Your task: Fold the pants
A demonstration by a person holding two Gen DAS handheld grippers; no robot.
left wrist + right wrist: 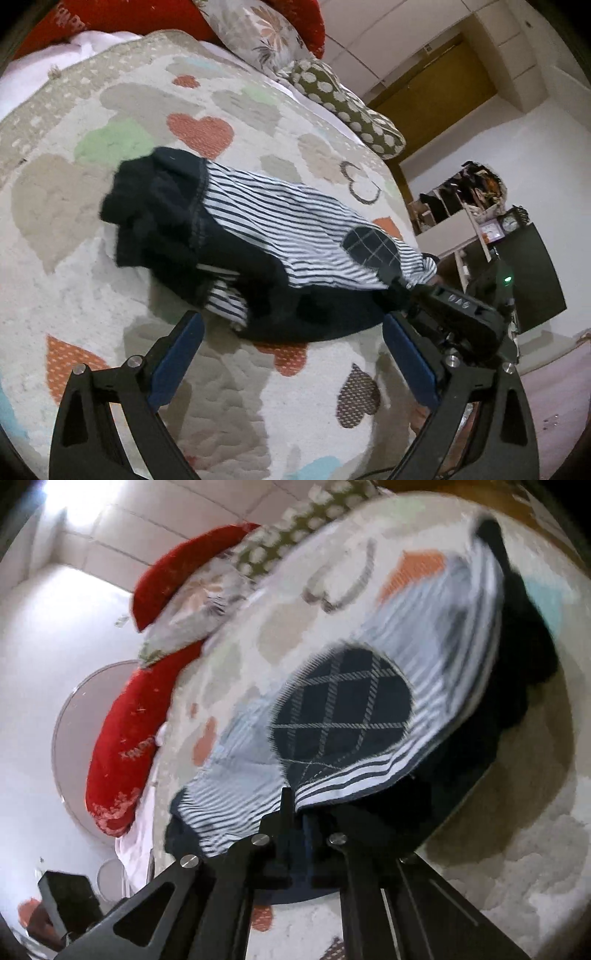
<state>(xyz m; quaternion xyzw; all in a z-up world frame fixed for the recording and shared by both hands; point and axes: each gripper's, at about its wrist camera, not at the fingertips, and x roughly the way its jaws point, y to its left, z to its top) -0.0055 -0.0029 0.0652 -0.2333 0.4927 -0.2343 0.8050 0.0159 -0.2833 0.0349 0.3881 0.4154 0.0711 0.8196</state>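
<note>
The pants (258,236) lie on a bed covered by a quilt (110,229) printed with hearts in orange, green, beige and brown, and they sit roughly at the middle of it in the left wrist view. They are striped white and navy, with dark navy fabric bunched at the far end and more dark cloth spread under the striped part on the near side. An oval navy patch (371,246) crossed by thin pale lines is sewn onto the striped leg. The left gripper (293,350) hovers just in front of the pants with its two blue-padded fingers (181,354) spread wide apart and nothing between them; the near dark edge of the garment lies just beyond the fingertips, apart from them. The right gripper (295,812) comes in from the right side of the left wrist view, and its jaws are pressed together on the striped hem close beside the patch (340,716), pinching the cloth so that the hem lifts slightly off the quilt (517,849). At the head of the bed rest a red pillow (295,18), a floral pillow (255,29) and an olive cushion with pale dots (343,103). Beyond the bed's edge stand a wooden door (436,85) and a cluttered shelf (458,199)
</note>
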